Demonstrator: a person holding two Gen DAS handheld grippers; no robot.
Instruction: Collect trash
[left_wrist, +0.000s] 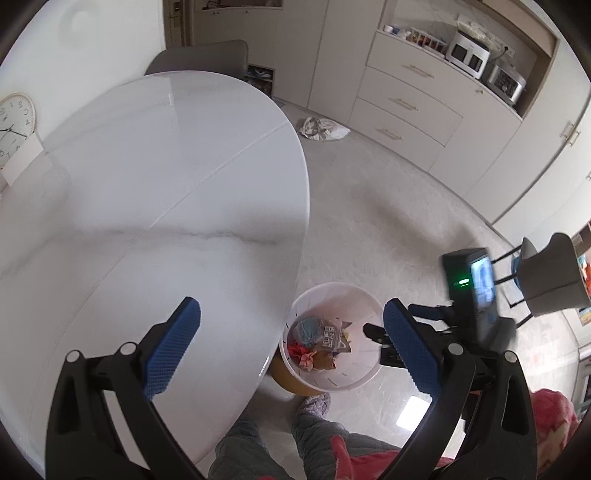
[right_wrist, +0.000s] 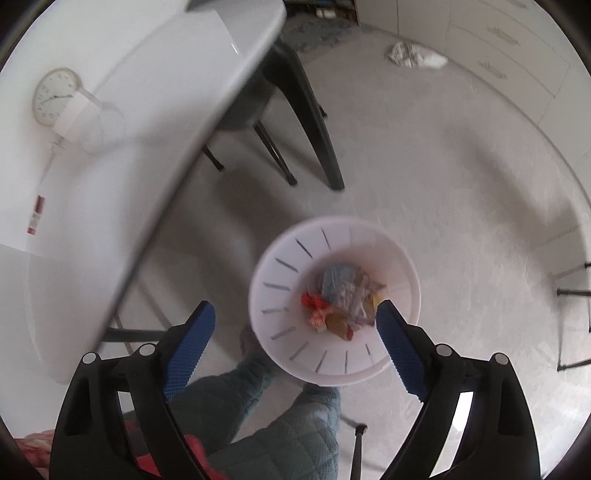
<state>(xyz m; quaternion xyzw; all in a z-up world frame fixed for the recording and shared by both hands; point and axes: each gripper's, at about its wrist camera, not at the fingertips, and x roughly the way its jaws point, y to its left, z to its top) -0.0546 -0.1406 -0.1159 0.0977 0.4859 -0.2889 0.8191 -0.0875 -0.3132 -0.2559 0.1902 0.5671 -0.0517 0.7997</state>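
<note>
Right gripper (right_wrist: 295, 314) hangs jaws spread, empty, aimed straight down over the white slotted wastebasket (right_wrist: 280, 295) so anything freed lands inside; crumpled wrappers (right_wrist: 343, 302) lie at its bottom. Left gripper (left_wrist: 291, 332), also spread and empty, hovers by the white table (left_wrist: 147, 184) edge.

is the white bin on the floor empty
No, the white bin holds crumpled trash at its bottom, red, blue and tan pieces.
</note>
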